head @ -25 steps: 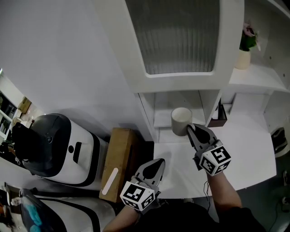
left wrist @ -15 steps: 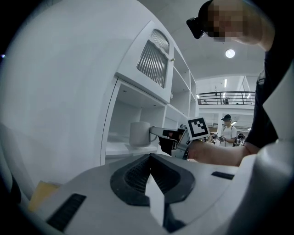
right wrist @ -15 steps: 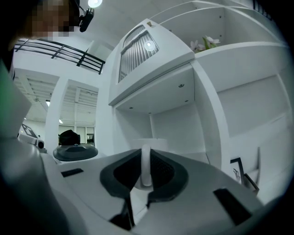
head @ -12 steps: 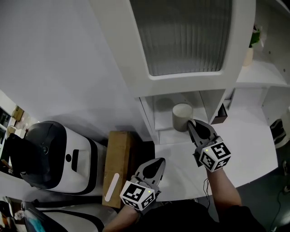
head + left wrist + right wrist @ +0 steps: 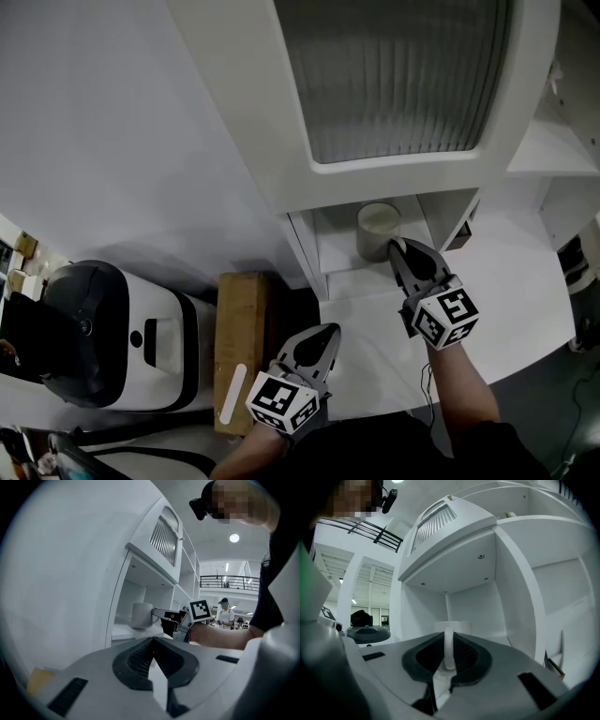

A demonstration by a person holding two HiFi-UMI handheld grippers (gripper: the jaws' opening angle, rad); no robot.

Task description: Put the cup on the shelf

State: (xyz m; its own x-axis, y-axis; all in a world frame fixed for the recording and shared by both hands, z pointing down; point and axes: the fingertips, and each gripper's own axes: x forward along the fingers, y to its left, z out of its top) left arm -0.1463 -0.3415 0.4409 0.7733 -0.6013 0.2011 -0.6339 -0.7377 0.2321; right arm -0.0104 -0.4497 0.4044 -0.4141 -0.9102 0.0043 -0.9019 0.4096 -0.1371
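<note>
Grip: right gripper (image 5: 449, 660) is clamped on the handle (image 5: 448, 646) of the cup (image 5: 461, 626); the handle stands upright between the pads.
Cup: pale and upright, inside the lowest open bay of the cabinet (image 5: 272, 141), with its handle turned out toward the person.
Contact: the cup's base is level with the shelf (image 5: 337, 251); I cannot tell whether it rests on the board or hangs just above it.
Left gripper (image 5: 323, 336): jaws together with nothing between them. It is held low over the desk (image 5: 511, 300), well apart from the cup and pointing toward the bay.
Door (image 5: 398, 75): ribbed glass in a white frame, directly above the bay with the cup.
Desk: white, running out from the foot of the cabinet under both grippers.
Box (image 5: 241, 328): brown cardboard, just left of the desk, with a pale strip lying on top.
Machine (image 5: 103, 337): white and black with a rounded body, on the far side of the box from the desk.
Background: a person (image 5: 226, 616) in a cap stands far off in the left gripper view.
</note>
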